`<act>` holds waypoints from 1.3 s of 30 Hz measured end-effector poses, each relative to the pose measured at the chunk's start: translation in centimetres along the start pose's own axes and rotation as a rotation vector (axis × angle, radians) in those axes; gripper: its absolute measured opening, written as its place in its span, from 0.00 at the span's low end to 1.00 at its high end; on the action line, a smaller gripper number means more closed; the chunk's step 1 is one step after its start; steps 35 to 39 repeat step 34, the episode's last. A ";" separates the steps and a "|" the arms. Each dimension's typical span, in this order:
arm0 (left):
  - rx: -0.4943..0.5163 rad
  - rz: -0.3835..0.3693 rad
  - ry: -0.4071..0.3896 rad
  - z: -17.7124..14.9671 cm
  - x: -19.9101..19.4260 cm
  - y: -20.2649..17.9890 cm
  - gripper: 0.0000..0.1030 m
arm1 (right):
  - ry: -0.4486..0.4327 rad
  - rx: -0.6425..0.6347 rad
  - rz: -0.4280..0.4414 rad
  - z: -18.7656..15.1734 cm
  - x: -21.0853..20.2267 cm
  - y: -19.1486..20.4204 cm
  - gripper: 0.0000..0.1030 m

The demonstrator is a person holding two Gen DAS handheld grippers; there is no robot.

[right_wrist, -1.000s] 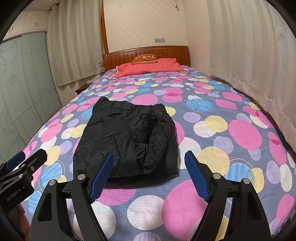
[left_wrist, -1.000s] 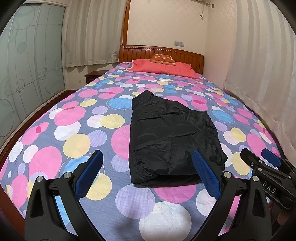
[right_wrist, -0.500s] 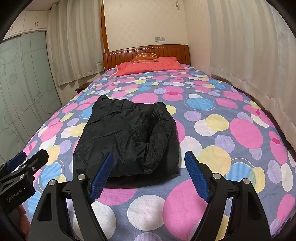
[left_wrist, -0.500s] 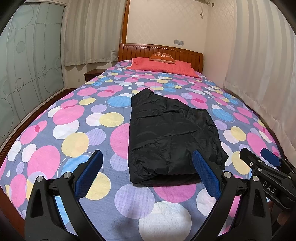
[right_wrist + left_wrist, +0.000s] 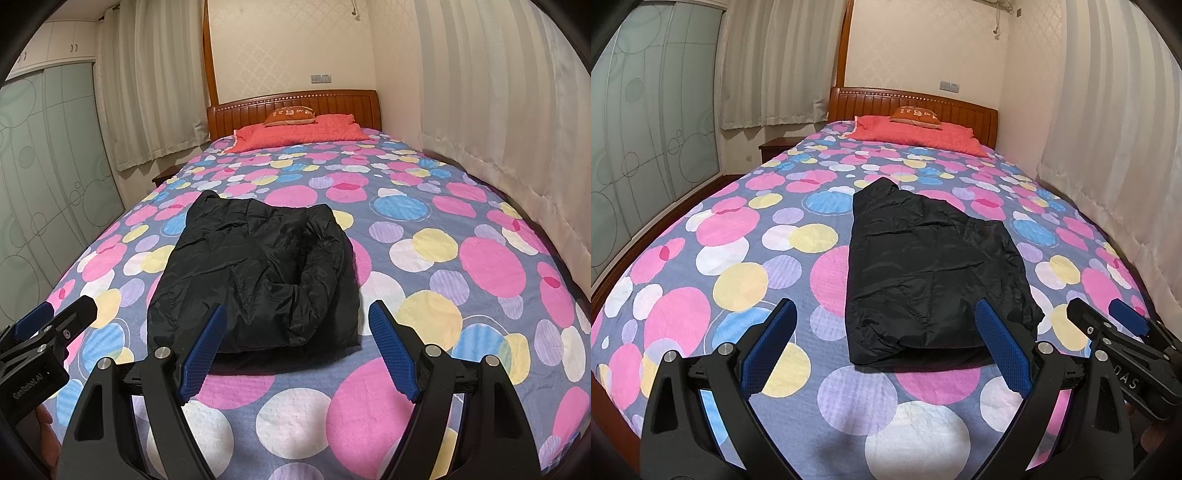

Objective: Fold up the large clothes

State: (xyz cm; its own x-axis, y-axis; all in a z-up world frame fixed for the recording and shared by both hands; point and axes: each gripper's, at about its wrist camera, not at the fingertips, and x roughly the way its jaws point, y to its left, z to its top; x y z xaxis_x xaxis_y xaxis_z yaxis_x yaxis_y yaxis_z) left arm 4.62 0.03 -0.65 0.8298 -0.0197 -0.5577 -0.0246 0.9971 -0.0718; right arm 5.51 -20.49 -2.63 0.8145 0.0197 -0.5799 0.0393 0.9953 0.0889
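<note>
Left wrist view: the left gripper [image 5: 884,345] hangs wide and empty over the bed's [image 5: 701,280] foot edge; the black jacket [image 5: 931,273] lies just ahead, long axis toward the headboard [image 5: 912,105].

Right wrist view: the right gripper [image 5: 297,349], also wide and empty, has the jacket ahead-left, about equally near.

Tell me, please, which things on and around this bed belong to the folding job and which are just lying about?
Belongs to the job:
- black jacket, lying on the bed
- left gripper, open, empty
- right gripper, open, empty

Just lying about:
- spotted bedspread
- red quilt by the headboard
- orange cushion on it
- bedside table
</note>
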 end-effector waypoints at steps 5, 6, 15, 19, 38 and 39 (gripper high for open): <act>0.015 0.015 -0.007 0.1 -0.2 -0.3 0.94 | -0.001 -0.001 0.000 0.0 0.0 0.0 0.76; 0.017 0.016 -0.003 0.1 -0.2 -0.4 0.94 | -0.001 -0.002 0.000 0.0 0.0 0.0 0.76; 0.049 0.020 -0.029 0.3 -0.4 -0.7 0.98 | 0.003 -0.001 -0.001 -0.1 0.0 0.1 0.76; 0.029 -0.018 -0.017 0.2 0.2 -0.3 0.98 | 0.011 -0.003 0.001 -0.3 0.0 0.2 0.76; -0.028 0.129 0.085 -0.9 5.9 3.7 0.98 | 0.055 0.051 -0.042 -0.5 3.2 -3.7 0.76; -0.028 0.129 0.085 -0.9 5.9 3.7 0.98 | 0.055 0.051 -0.042 -0.5 3.2 -3.7 0.76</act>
